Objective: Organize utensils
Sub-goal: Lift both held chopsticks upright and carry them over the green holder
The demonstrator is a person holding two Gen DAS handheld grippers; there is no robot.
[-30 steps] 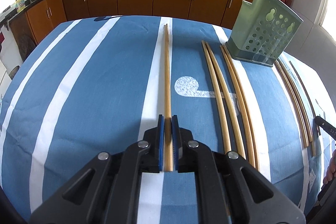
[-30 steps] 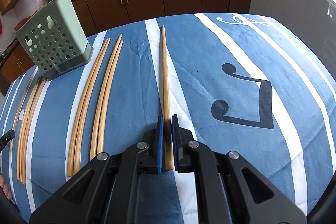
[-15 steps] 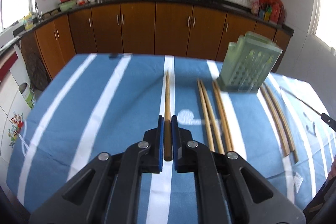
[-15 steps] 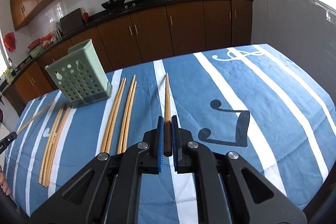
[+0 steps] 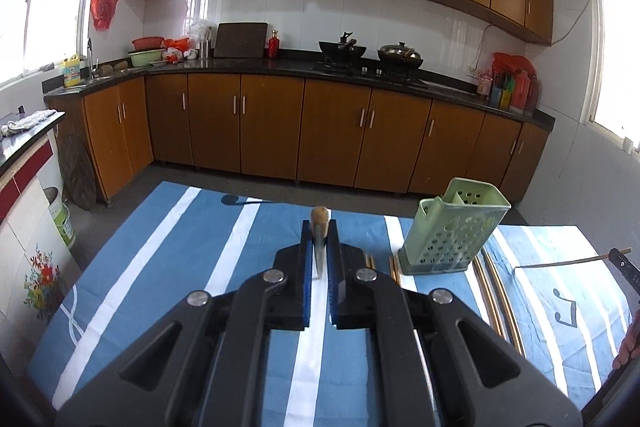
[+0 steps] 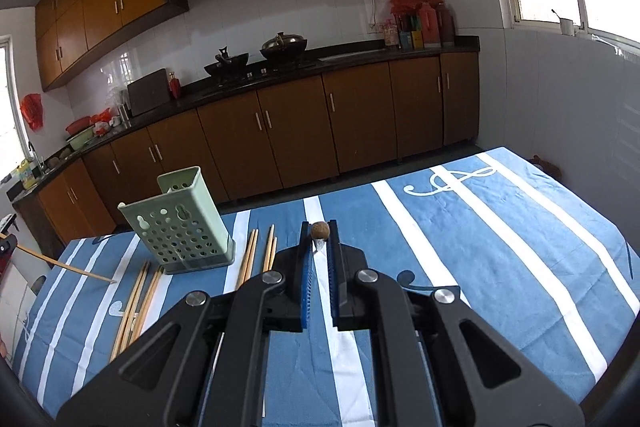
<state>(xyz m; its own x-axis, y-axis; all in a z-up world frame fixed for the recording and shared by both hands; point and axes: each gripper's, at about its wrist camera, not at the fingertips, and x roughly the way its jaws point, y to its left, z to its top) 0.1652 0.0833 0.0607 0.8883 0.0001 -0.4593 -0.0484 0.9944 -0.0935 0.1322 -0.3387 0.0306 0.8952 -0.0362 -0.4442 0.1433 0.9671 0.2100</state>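
Green holder (image 6: 178, 223) looks empty, loose chopsticks (image 6: 138, 301) lying beside it; left gripper (image 5: 320, 247) and right gripper (image 6: 320, 247) each clamp a chopstick (image 6: 320, 230).

Two matching handheld grippers, left gripper (image 5: 320, 247) and right gripper (image 6: 320, 247), each have a matte black angular plastic body, four round silver screws behind the claw, and blue ribbed finger pads (image 5: 306, 279).

One holder (image 6: 176, 227) is counted. One chopstick (image 5: 320, 217) is clamped in the left tool (image 5: 319, 241), and a second chopstick (image 6: 320, 230) in the right tool (image 6: 320, 245). Four loose chopsticks (image 6: 260, 251) are seen on one side of the holder, and roughly four further chopsticks (image 6: 140, 291) on the other.
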